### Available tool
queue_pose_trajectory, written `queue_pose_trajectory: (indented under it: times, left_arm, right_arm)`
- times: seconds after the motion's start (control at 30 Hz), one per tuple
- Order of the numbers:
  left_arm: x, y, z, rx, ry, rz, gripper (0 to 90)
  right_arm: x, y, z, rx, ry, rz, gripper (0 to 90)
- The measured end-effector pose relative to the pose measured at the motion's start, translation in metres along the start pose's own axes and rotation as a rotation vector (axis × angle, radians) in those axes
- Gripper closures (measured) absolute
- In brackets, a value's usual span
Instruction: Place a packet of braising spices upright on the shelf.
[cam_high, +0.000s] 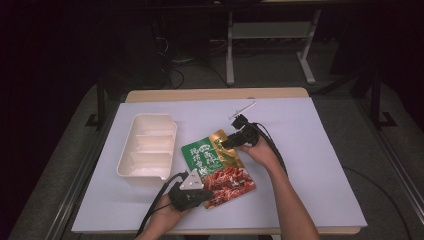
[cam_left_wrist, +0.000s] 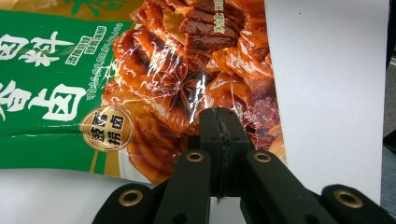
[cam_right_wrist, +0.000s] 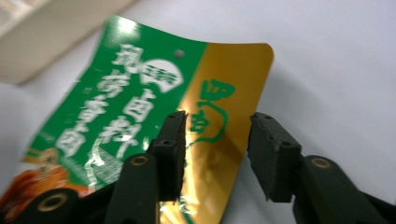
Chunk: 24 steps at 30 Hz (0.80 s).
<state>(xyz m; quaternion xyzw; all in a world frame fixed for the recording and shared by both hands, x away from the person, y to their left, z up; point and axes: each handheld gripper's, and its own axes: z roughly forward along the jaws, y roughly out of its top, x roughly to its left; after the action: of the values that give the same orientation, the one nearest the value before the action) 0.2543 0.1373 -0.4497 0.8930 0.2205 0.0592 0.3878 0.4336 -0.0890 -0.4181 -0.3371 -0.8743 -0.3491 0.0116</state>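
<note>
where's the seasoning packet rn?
High view: the seasoning packet lies flat on the white mat, centre-front, just right of the white divided tray, with the left gripper at its near edge and the right gripper at its far gold corner.

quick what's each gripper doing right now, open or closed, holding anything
Left gripper: shut on the near edge of the sauce packet.
Right gripper: open, jaws straddling the packet's gold end.

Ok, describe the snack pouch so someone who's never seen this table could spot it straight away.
On the white table sheet, look just right of the cream divided tray. The flat seasoning pouch lies there between the two grippers, the one glossy, colourful thing: green panel with white characters, gold corner, braised meat pictured below.
</note>
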Motion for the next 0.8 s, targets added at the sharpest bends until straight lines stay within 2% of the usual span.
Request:
queue_pose_trajectory:
  times: [0.1,0.13,0.23,0.3,0.33,0.43,0.53,0.57,0.67,0.7,0.73,0.77,0.8]
  left_arm:
    - [0.0,0.0,0.0,-0.002,0.003,0.009,90.0]
    - [0.0,0.0,0.0,-0.002,0.005,0.01,90.0]
    - [0.0,0.0,0.0,-0.001,0.007,0.009,90.0]
    - [-0.001,0.0,0.0,-0.003,0.008,0.009,90.0]
    - [-0.001,0.0,0.0,-0.003,0.009,0.008,90.0]
    - [-0.001,0.0,0.0,-0.004,0.008,0.012,90.0]
    - [-0.001,0.0,0.0,-0.006,0.01,0.012,90.0]
    - [-0.001,0.0,0.0,-0.005,0.01,0.013,90.0]
    - [0.0,0.0,0.0,-0.005,0.008,0.014,90.0]
    - [-0.001,0.0,0.0,-0.008,0.008,0.007,90.0]
    - [-0.001,0.0,0.0,-0.008,0.008,0.007,90.0]
    - [-0.001,0.0,0.0,-0.005,0.009,0.013,90.0]
    - [-0.001,0.0,0.0,-0.005,0.009,0.013,90.0]
  right_arm:
    - [0.005,0.001,-0.004,-0.007,0.026,-0.013,60.5]
    - [0.008,0.002,-0.006,-0.004,0.055,-0.047,62.4]
    - [0.011,0.002,-0.004,0.011,0.059,-0.069,63.7]
    - [0.01,0.002,-0.002,0.013,0.048,-0.067,62.7]
    - [0.007,0.001,0.003,0.026,0.044,-0.041,63.2]
    - [0.005,0.001,0.01,0.038,0.045,-0.025,62.8]
    - [0.002,0.0,0.017,0.06,0.02,-0.011,61.2]
    - [-0.002,-0.002,0.023,0.077,0.027,0.009,61.3]
    - [-0.004,-0.002,0.023,0.076,0.043,0.013,66.1]
    - [-0.003,-0.001,0.02,0.068,0.065,-0.002,73.0]
    - [-0.002,-0.001,0.018,0.065,0.081,-0.011,76.2]
    - [-0.001,-0.001,0.015,0.055,0.102,-0.025,77.4]
    - [-0.001,-0.001,0.015,0.055,0.102,-0.025,77.4]
